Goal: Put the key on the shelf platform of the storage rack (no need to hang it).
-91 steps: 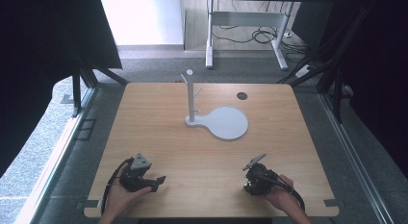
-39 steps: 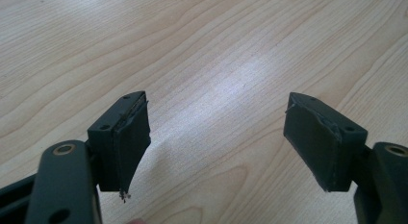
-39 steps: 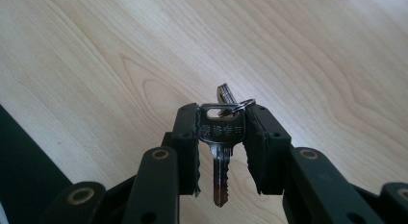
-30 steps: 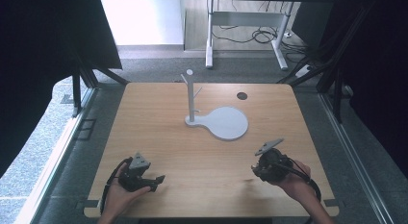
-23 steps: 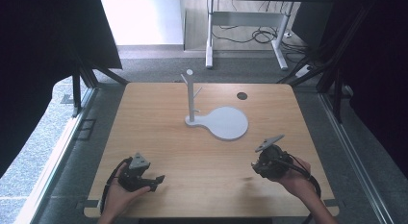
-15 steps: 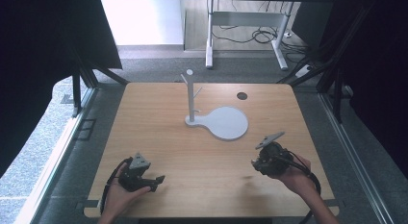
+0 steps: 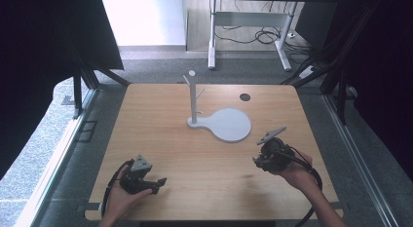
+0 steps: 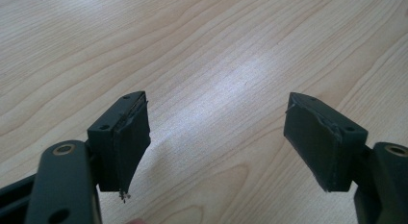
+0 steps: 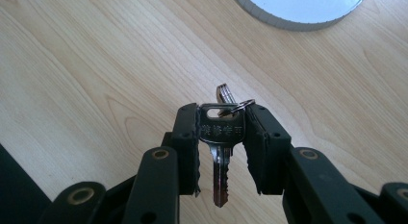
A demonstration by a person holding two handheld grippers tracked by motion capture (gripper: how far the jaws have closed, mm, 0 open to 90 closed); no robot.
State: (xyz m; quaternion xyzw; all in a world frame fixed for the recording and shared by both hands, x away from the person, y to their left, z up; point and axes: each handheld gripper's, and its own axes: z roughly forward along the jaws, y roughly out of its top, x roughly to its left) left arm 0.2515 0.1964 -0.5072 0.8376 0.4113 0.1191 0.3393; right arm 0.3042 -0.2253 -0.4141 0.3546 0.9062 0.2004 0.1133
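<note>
A: Left gripper (image 8: 216, 142)?
B: Parked low at near table (image 7: 204, 178) edge, jaws wide apart, nothing between. Idle, out of the way.
A: Right gripper (image 9: 221, 147)?
B: Clamped on keys (image 9: 220, 137) by the head, blade hanging toward camera, ring free above. Probably meant for the peg stand (image 7: 194, 98) beyond; white base (image 9: 298, 10) just ahead.
</note>
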